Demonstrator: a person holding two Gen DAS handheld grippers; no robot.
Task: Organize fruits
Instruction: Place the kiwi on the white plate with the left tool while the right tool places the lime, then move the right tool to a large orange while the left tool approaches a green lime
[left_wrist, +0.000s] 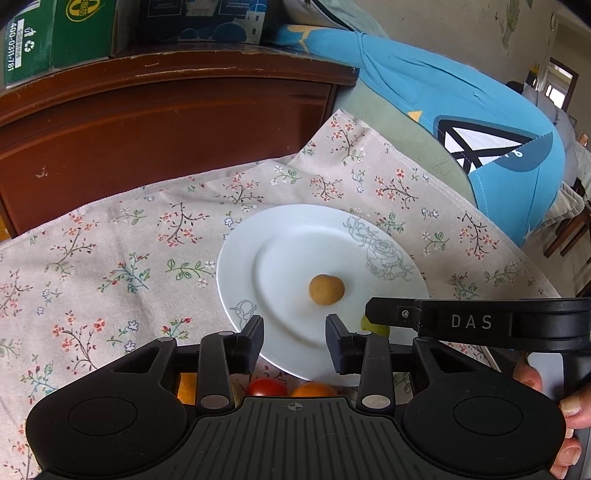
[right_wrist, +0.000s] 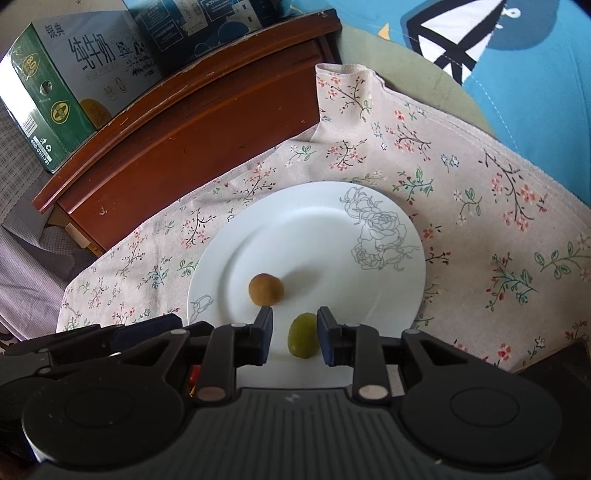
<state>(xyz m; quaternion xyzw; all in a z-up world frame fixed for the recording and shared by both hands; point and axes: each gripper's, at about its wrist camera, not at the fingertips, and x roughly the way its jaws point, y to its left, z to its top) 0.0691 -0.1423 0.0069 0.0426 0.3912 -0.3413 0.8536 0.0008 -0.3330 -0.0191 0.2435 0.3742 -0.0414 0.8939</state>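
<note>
A white plate (left_wrist: 288, 258) with a grey rose drawing lies on the floral cloth; it also shows in the right wrist view (right_wrist: 332, 229). A small tan round fruit (left_wrist: 326, 290) (right_wrist: 266, 290) sits on it. A green fruit (right_wrist: 303, 340) lies on the plate between the fingers of my right gripper (right_wrist: 294, 336), with a gap on the left side; the jaws stand open. My left gripper (left_wrist: 294, 341) is open and empty over the plate's near rim. A red tomato (left_wrist: 266, 387) and an orange fruit (left_wrist: 314, 389) lie under it.
A floral tablecloth (left_wrist: 129, 258) covers the surface. A dark wooden cabinet (left_wrist: 147, 122) stands behind, with milk cartons (right_wrist: 66, 85) on top. A blue cushion (left_wrist: 461, 110) lies at the right. Another orange piece (left_wrist: 186, 387) shows under the left gripper.
</note>
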